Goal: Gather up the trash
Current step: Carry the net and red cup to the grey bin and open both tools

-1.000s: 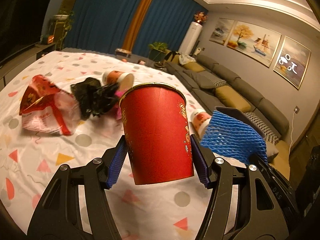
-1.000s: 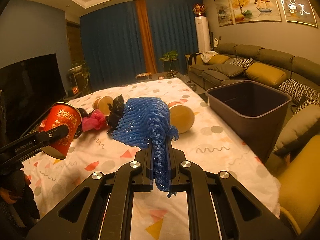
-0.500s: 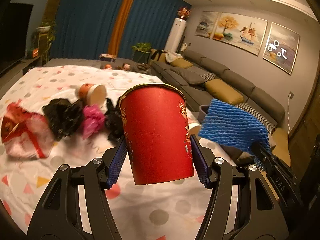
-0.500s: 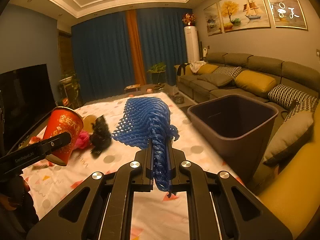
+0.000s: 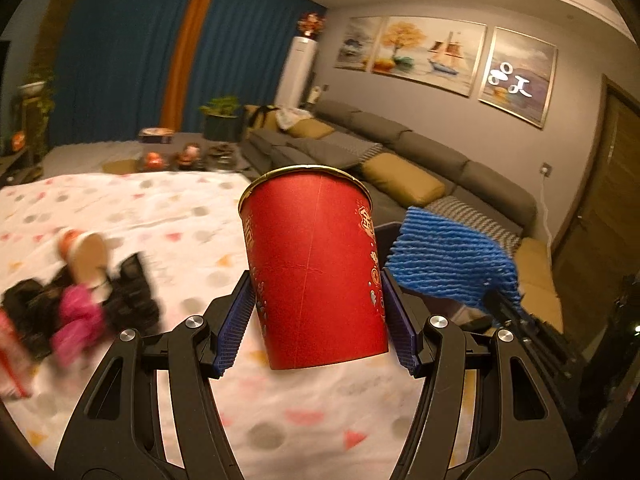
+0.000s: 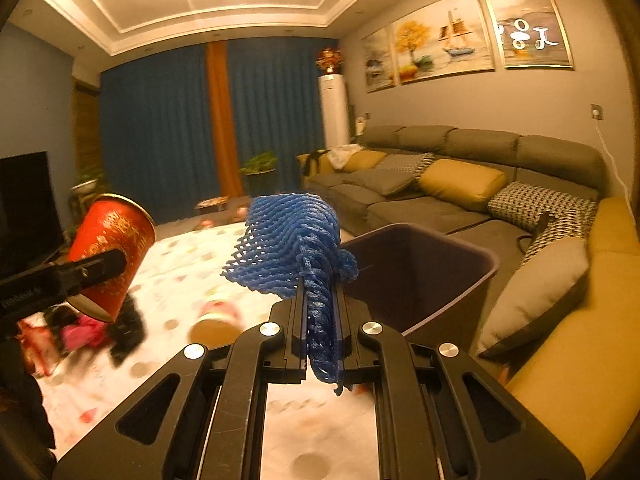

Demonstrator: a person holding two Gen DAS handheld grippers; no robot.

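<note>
Item 1: your left gripper (image 5: 316, 316). Jaws spread wide and clamped on the sides of a red paper cup (image 5: 314, 272), blue pads (image 5: 234, 332) pressed against its lower half; the cup stands upright, mouth up, lifted clear of the patterned tablecloth (image 5: 168, 216).

Item 2: your right gripper (image 6: 320, 320). Jaws nearly together, pinching a blue foam net (image 6: 296, 240) that fans out above the fingertips, a loose end hanging below them.

Item 3: dark trash bin (image 6: 420, 272). Open-topped, just beyond and to the right of the net, beside the grey sofa (image 6: 460, 184).

Item 4: remaining litter on the cloth. Black wrappers (image 5: 132, 292), a pink scrap (image 5: 76, 316) and a toppled cup (image 5: 86, 252), all blurred.

Change since a second ago: both views have swung right; the litter has slid towards the left edge, the bin now sits closer behind the net, and both grips are unchanged.
</note>
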